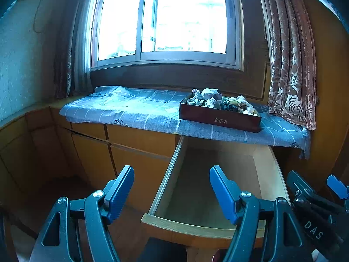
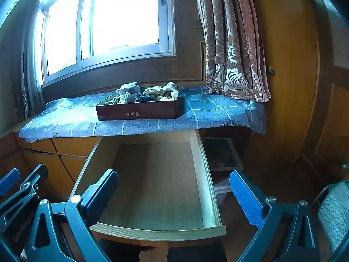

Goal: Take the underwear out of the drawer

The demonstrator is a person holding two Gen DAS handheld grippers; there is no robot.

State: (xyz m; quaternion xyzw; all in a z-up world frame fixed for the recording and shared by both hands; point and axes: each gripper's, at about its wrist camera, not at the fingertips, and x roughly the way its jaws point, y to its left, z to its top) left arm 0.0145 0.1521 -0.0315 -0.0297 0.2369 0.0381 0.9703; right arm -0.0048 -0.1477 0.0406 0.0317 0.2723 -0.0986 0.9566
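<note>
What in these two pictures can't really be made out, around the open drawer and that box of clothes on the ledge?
- Box contents: rumpled garments overlap in both views; single pieces and their count are unclear.
- Drawer floor: the left gripper covers the near right corner in the left view.
- Recess right of the drawer: the dark flat thing is too shadowed to identify, right view.
- Window: glare hides the outdoors.

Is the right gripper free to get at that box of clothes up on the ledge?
Probably yes. The right gripper is open and empty, and nothing stands between it and the dark red box on the blue cloth; only the open drawer lies below.
</note>
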